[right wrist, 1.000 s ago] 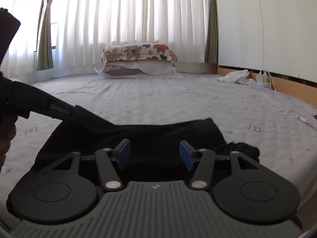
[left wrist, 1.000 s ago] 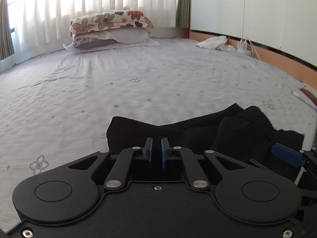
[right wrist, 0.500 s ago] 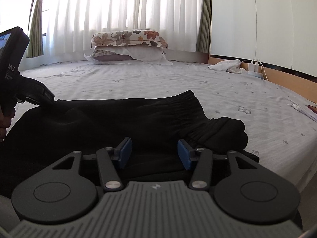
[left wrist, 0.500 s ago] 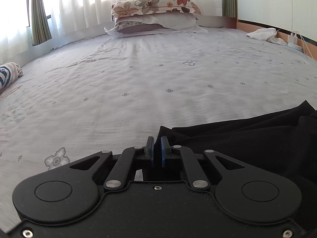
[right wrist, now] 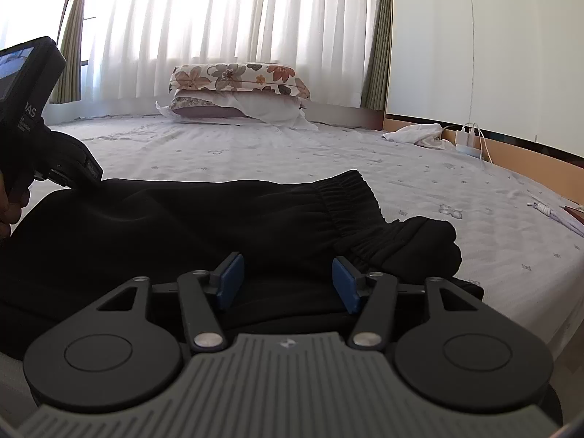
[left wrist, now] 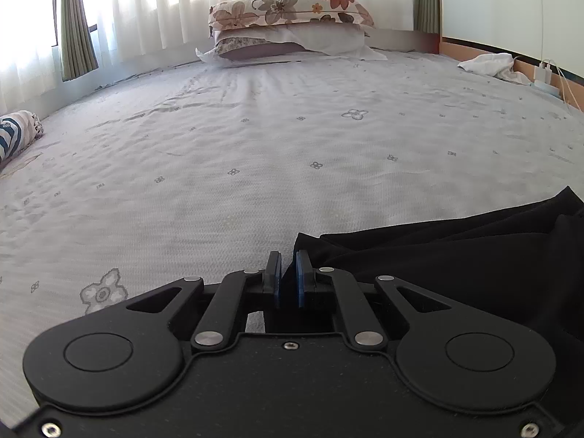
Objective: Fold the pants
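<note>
- The black pants (right wrist: 204, 226) were spread on the bed (left wrist: 255, 138).
- The left tool (left wrist: 287, 273) was clamped on a pants corner.
- The right tool (right wrist: 286, 279) was held apart above the pants.

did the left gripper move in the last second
Yes. The left gripper, shut on the pants, went left: the pillows shifted right in its view.
</note>
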